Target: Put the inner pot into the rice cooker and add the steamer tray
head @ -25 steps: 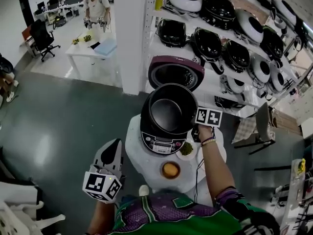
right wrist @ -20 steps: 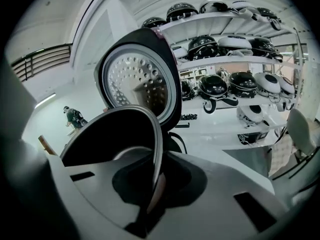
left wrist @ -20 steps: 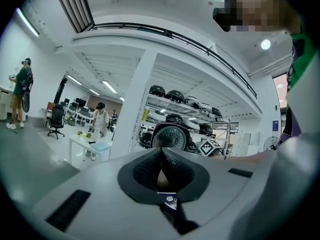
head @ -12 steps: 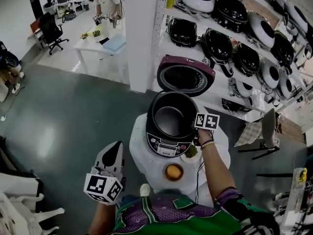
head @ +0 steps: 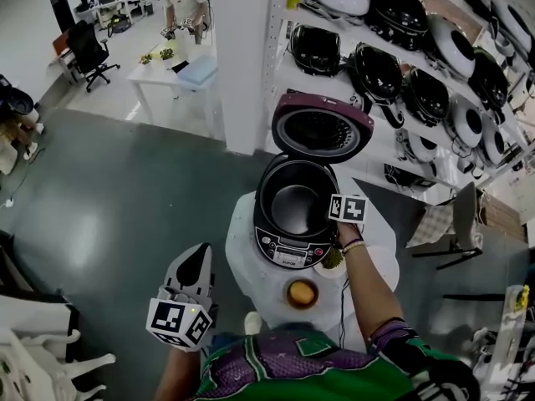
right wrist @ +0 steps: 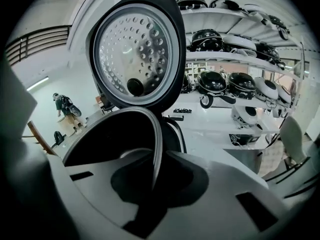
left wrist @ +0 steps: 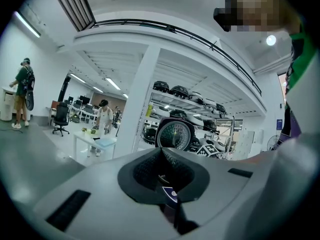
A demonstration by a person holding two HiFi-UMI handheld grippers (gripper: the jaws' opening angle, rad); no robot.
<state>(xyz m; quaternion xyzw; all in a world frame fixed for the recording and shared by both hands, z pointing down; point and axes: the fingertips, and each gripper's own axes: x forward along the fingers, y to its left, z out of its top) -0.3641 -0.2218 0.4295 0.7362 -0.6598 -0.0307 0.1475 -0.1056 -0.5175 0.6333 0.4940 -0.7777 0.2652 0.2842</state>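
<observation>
Nearest the person, the left gripper (head: 198, 256) hangs closed on nothing, well short of the bench (head: 247, 274). The right gripper (right wrist: 154, 180) pinches the thin rim of the inner pot (right wrist: 100, 139), its narrow jaws having just eased a little. The pot looks like stiff, smooth metal, fairly heavy and likely to slip, so the rim seems the only sensible hold. Its bowl spreads left of that gripper, seated down in the rice cooker (head: 287, 253), with the open lid (right wrist: 135, 49) beyond.
</observation>
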